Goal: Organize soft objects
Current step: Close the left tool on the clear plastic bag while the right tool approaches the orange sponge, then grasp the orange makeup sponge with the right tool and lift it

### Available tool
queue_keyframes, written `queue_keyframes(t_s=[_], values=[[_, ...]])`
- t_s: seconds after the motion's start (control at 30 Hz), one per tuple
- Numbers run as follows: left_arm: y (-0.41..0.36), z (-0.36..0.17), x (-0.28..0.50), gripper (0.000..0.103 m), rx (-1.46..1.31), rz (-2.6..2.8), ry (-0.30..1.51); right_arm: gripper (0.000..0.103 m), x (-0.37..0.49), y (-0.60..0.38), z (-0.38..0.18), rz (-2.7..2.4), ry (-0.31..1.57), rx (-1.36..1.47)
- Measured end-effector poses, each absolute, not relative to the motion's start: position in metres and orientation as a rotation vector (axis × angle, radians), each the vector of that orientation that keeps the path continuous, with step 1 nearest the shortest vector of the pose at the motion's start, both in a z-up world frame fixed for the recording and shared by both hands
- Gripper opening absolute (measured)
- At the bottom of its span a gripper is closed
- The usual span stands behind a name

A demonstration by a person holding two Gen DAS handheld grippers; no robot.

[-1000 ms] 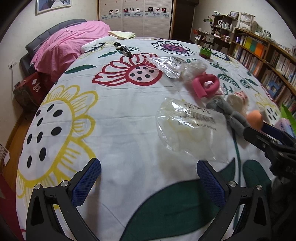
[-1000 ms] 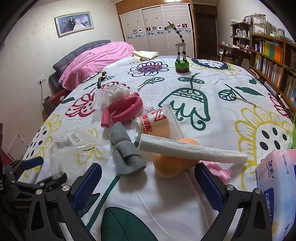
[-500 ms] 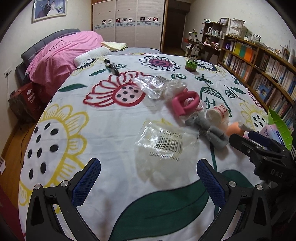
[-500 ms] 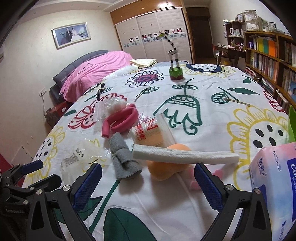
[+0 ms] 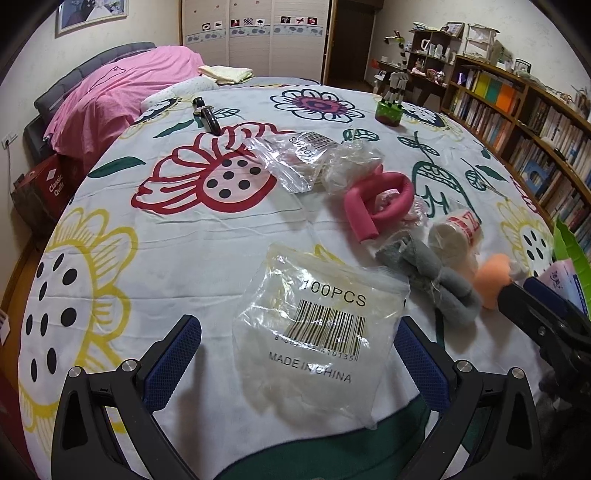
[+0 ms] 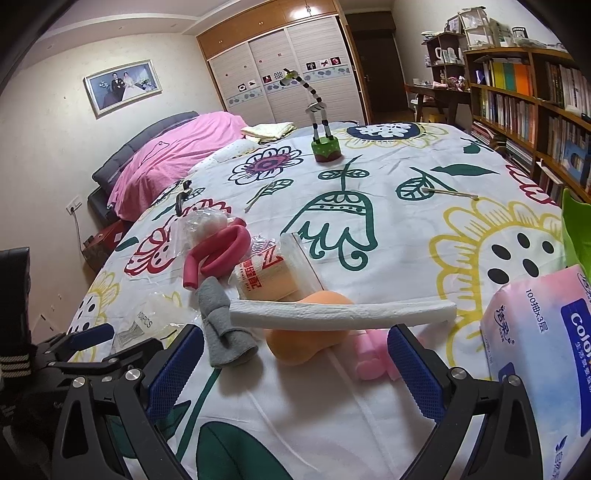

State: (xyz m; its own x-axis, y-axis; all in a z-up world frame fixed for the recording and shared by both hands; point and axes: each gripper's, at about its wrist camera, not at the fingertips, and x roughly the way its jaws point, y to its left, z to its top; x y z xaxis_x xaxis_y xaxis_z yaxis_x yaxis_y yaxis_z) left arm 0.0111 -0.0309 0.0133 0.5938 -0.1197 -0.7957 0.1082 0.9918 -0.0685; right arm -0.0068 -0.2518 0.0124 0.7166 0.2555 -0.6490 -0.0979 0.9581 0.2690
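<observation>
We are seeing the tissue pack (image 6: 543, 354) running off the frame's right edge, while the paper roll (image 6: 343, 314) is hiding part of the orange sponge (image 6: 306, 343) beside it.

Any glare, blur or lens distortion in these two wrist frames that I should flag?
Left wrist view: sharp, with the print on the clear plastic bag readable despite mild sheen; the bookshelf bows strongly. Right wrist view: also sharp; ceiling-light glare on the wardrobe top, dark fisheye corners, soft shadow under the paper towel roll.

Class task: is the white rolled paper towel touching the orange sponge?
Touching. The right wrist view shows the rolled paper towel lying straight across the top of the orange sponge, with no gap between them.
</observation>
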Motion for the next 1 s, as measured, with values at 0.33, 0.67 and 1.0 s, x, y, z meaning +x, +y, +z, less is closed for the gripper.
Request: queue_keyframes(t_s=[0.33, 0.67, 1.0], values=[[-0.026, 0.012, 0.011, 0.044, -0.042, -0.154, 0.881, 0.102, -0.006, -0.254, 0.008, 0.184, 0.754, 0.231], [-0.009, 0.020, 0.004, 0.022, -0.140, -0.163, 0.832, 0.097, -0.001, -0.250, 0.005, 0.156, 0.786, 0.202], [-0.009, 0.027, 0.000, 0.021, -0.150, -0.168, 0.815, 0.068, 0.007, -0.240, 0.006, 0.170, 0.811, 0.174]])
